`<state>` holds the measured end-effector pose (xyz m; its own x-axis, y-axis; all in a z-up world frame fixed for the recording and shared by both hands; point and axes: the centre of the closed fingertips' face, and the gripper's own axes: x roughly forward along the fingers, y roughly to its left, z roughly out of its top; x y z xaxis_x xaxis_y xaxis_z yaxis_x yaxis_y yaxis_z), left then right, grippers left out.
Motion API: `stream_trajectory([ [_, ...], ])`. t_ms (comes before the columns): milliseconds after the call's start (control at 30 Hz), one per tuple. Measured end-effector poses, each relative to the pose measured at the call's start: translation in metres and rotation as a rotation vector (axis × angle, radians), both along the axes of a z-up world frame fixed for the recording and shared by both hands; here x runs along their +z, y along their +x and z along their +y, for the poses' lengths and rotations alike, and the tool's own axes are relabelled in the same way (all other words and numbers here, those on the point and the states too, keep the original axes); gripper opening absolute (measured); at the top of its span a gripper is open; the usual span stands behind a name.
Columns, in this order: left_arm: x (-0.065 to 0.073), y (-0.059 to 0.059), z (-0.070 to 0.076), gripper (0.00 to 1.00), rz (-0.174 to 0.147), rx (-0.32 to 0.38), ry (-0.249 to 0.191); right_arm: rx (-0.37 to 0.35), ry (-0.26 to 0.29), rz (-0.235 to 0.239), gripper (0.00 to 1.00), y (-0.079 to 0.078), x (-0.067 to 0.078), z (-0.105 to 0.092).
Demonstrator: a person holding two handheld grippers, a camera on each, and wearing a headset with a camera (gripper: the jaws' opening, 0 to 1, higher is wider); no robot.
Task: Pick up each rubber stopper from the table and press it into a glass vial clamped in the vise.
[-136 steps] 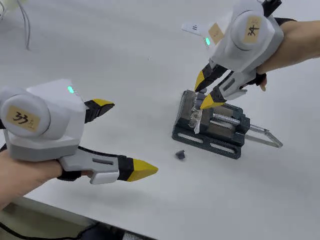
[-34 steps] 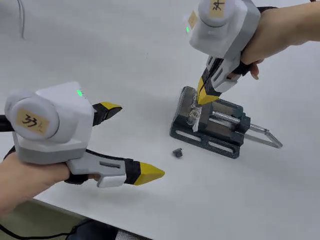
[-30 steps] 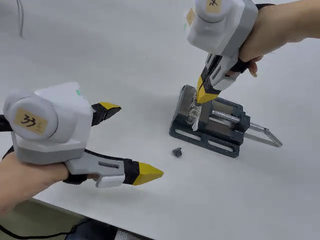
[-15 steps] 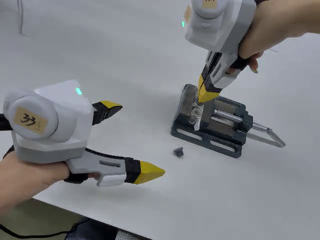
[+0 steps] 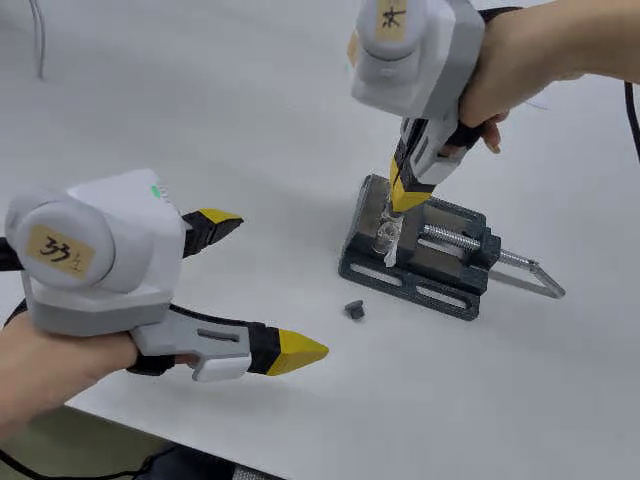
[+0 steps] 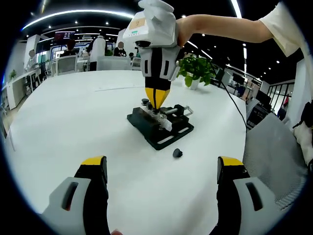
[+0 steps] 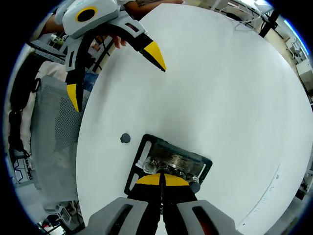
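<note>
Tongs in the right hand point(image 5: 404, 199) point steeply down, their yellow tips pressed together right over the mouth of the glass vial point(image 5: 386, 236) clamped upright in the dark vise point(image 5: 440, 266). The right gripper view looks straight down along these shut tips point(image 7: 161, 179) onto the vise point(image 7: 145, 147); whether a stopper sits under them cannot be told. One loose rubber stopper point(image 5: 355, 310) lies on the white table point(image 5: 200, 100) just in front of the vise, apart from its base, and it also appears in the left gripper view point(image 6: 177, 153) and the right gripper view point(image 7: 125, 138). The left tongs point(image 5: 265, 283) are held above the table, well apart from the vise, spread wide with nothing between them, aimed at the vise point(image 6: 161, 129).
</note>
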<state>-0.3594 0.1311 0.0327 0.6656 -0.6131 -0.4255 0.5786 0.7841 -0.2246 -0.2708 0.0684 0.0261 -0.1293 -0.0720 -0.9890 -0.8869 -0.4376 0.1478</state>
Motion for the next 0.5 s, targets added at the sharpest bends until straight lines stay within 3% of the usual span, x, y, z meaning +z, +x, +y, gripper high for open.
stream_trajectory([
  [67,0.005,0.001,0.000,0.92,-0.016,0.000,0.002,0.005,0.008,0.000,0.00,0.003,0.000,0.000],
  [133,0.009,0.000,0.001,0.92,-0.021,-0.003,0.007,-0.051,0.024,0.020,0.00,0.004,0.001,0.000],
  [300,0.021,0.001,0.003,0.92,-0.045,0.000,0.012,0.054,0.089,-0.008,0.00,0.002,0.004,-0.001],
  [400,0.026,0.002,0.003,0.92,-0.057,0.000,0.015,0.003,0.125,-0.005,0.00,0.004,0.005,-0.003],
  [500,0.029,0.003,0.000,0.92,-0.064,-0.009,0.018,0.005,0.133,0.001,0.00,0.002,0.007,-0.004],
])
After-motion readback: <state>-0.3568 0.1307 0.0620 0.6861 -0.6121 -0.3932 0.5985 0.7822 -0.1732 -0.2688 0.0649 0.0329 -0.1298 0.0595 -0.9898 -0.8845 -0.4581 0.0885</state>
